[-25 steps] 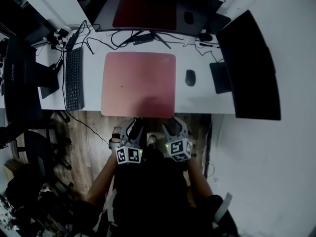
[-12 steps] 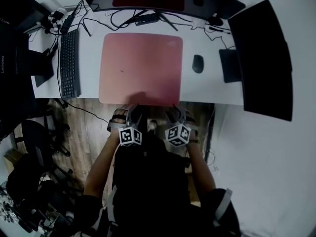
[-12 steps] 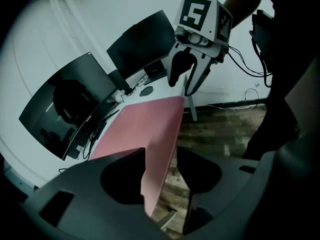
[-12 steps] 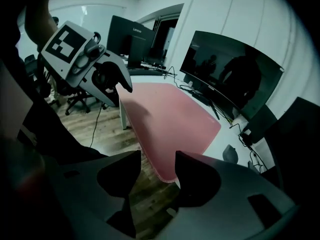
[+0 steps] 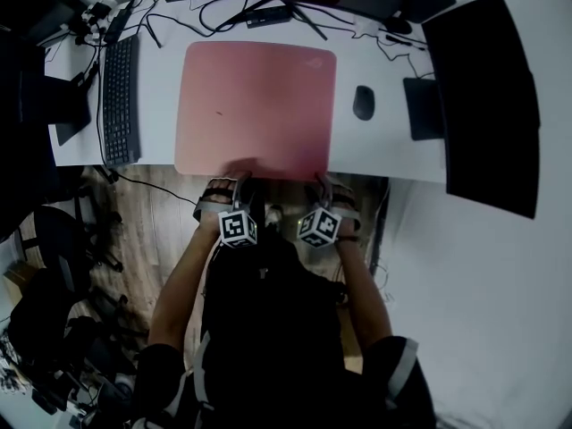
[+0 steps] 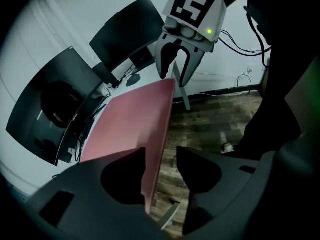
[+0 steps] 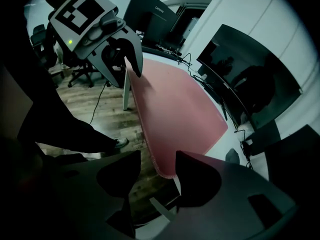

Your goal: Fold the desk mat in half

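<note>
Two grippers sit at the near edge of the surface (image 5: 375,155), one at each near corner of the pink desk mat (image 5: 255,105). The mat lies flat and unfolded in the middle of the surface, between the keyboard (image 5: 118,96) on the left and the mouse (image 5: 363,102) on the right. Its near edge runs along the surface's near edge.

The left gripper (image 6: 161,156) has its jaws spread wide, having just been opening. The mat's near-left corner stands in the gap, with one jaw over the pink top and the other on the floor side. Nothing is pinched yet.

The right gripper (image 7: 157,159) mirrors this at the near-right corner. Its jaws are apart, the stitched edge lies between them, and no pad presses on it.

This matched placement looks deliberate. Taking both near corners together should let the near half lift evenly and travel to the far edge without skewing.

The fold has not begun, and this seems to be the approach before the grasp. Next, each pair probably needs to close on the thin edge alone. The likely risk is a jaw catching the surface's rim instead of slipping under the mat.
</note>
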Demonstrator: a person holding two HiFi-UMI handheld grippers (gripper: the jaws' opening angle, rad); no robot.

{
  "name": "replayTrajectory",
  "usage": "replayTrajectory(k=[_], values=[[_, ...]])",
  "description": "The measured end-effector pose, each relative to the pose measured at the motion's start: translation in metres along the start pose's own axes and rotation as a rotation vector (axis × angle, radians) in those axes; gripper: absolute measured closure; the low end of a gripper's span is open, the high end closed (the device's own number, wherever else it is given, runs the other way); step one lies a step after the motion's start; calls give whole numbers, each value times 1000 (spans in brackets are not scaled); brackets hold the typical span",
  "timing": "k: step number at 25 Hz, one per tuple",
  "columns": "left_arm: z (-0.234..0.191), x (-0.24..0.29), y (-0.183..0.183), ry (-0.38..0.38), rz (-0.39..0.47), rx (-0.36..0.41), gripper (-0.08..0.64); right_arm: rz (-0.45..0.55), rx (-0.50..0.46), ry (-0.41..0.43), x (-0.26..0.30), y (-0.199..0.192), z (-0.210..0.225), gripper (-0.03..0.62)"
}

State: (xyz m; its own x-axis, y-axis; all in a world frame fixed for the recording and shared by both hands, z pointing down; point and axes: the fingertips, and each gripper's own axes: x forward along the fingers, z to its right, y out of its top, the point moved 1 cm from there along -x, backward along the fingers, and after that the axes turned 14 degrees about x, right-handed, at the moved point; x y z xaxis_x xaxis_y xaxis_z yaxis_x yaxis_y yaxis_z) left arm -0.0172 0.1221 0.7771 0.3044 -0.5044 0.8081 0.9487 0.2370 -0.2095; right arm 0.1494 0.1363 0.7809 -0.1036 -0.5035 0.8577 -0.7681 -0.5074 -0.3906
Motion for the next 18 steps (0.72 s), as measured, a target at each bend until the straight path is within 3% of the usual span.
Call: replayTrajectory(k=[6,12,18], values=[[2,11,0,-15,-22,11,366,-3,-54,-46,13,2,6,394],[-5,15,-1,20,-37,18,448,-21,-79,-77,22,-3,11,394],[-1,18,-2,-2,-27,23,456,-32,-93,-68,24,-4,11,418]])
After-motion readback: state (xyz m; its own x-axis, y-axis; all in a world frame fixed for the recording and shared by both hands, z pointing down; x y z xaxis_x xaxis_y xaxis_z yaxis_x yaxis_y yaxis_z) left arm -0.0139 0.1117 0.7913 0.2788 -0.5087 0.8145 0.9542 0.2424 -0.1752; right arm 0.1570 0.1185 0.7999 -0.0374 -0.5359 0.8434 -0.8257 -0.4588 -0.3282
